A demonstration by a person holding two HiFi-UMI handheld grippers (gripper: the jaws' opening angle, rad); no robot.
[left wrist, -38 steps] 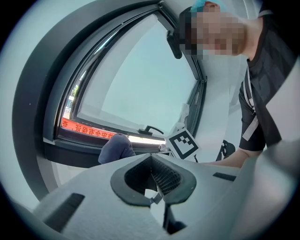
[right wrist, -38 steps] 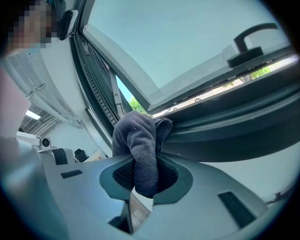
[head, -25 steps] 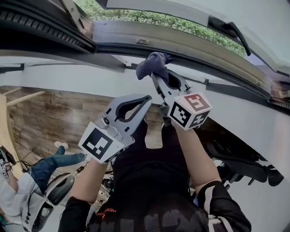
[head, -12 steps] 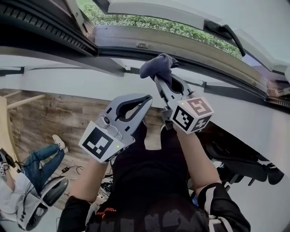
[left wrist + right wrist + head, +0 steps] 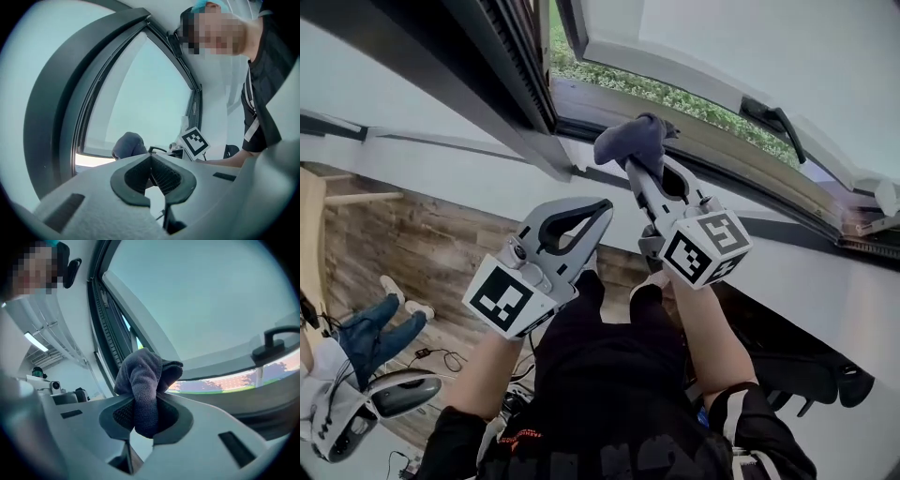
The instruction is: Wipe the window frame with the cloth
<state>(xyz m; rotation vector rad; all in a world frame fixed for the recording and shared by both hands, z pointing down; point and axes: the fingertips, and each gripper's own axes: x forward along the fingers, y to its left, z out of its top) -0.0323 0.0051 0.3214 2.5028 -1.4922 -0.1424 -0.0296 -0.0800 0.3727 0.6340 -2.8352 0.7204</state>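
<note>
Right gripper view: right hand-held gripper point(image 5: 143, 399) clamps the cloth point(image 5: 142, 373), seemingly soft and limp, mid-bunch; left hand-held gripper point(image 5: 151, 158) is clenched empty.

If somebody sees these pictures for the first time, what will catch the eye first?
The dark blue-grey cloth stands out first: it is bunched in the right gripper, raised close to the window frame at the top middle of the head view. Below and to its left, the left gripper is shut and empty. Beyond the open window, green plants show.
</note>
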